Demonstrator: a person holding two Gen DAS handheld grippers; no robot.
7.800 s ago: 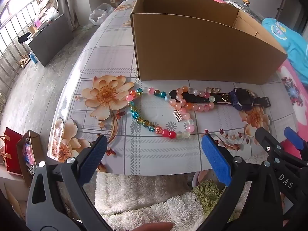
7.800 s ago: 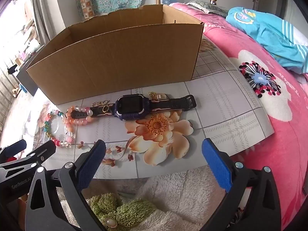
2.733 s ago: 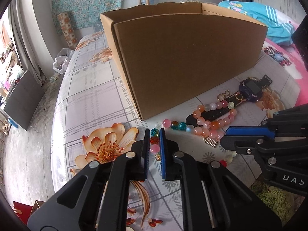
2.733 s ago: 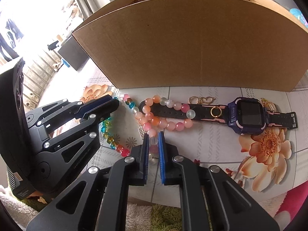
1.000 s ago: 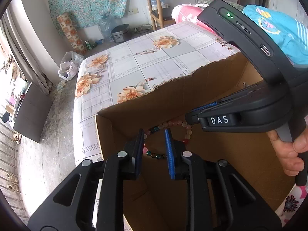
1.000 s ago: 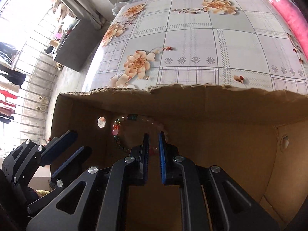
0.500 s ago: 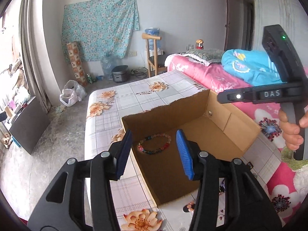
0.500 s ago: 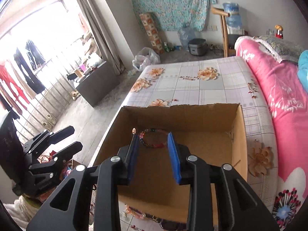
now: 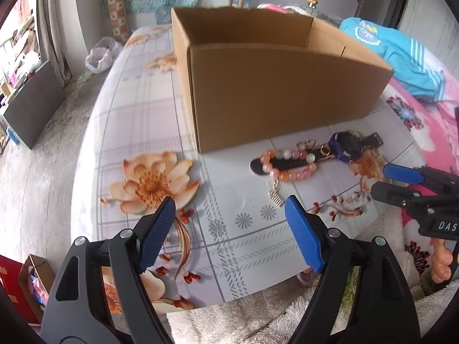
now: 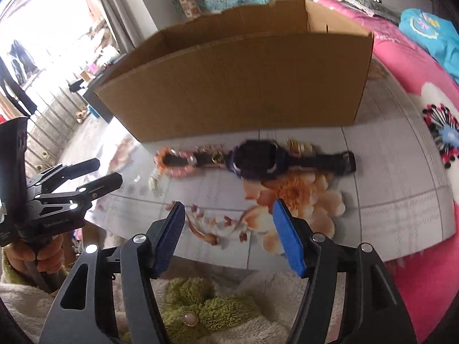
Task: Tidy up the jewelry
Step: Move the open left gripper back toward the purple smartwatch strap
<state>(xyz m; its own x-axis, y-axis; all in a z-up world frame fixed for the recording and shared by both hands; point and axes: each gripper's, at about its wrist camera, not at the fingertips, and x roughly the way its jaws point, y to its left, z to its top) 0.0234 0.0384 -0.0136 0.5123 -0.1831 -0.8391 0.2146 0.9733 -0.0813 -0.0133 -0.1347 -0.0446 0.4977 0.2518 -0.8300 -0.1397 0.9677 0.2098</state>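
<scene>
Both claws hang above the near edge of the worktop [image 9: 137,120], which has a floral covering, and both point down at it. The left claw [image 9: 229,229] has its blue pads wide apart and the jaws are opening; nothing is between them, only the flower print below. The right claw [image 10: 226,232] is released too, its jaws are opening and they are empty.

A cardboard box [image 9: 281,97] stands on the worktop behind the jewelry, its top open. From these views the inside floor of the box is hidden, so I cannot tell what lies in it.

In front of the box, on the worktop, lies a pink and orange bead bracelet [image 9: 289,164] with a small metal charm [image 9: 276,196] hanging toward the near edge. The bracelet lies over one end of the black strap of a dark purple watch [image 10: 256,159], which lies flat just to the right of it. Small gold pieces [image 10: 298,145] rest beside the watch, between it and the box wall; the right view is blurred, so their shape is not clear.

In the left view the right claw [image 9: 396,180] comes in from the right edge, near the watch. In the right view the left claw [image 10: 94,175] is at the left, held by a hand [image 10: 37,253]
</scene>
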